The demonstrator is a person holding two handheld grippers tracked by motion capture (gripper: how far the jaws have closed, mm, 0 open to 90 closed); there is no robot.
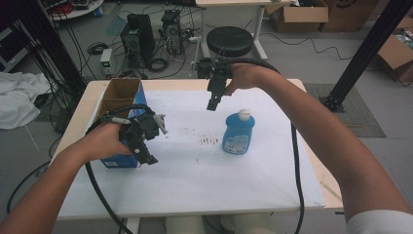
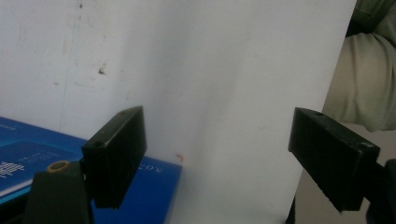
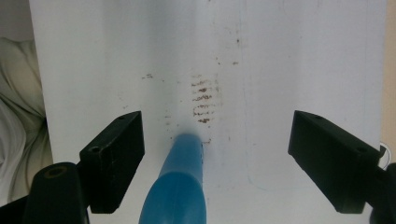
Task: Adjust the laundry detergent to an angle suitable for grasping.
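Item: blue bottle (image 1: 238,132), white cap, upright mid-table, right of the box (image 1: 122,105).

My right claw (image 1: 213,104) hangs above it, jaws wide, empty; left claw (image 1: 144,152) likewise agape by the box.

Handling, I judge: smooth plastic, slippery, slightly squashy. Grip the narrow shoulders below the cap.

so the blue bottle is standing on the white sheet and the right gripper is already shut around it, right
Not quite. The blue bottle does stand on the white sheet, but the right gripper is open, its jaws wide apart with the bottle between them, untouched. The right gripper view shows this.
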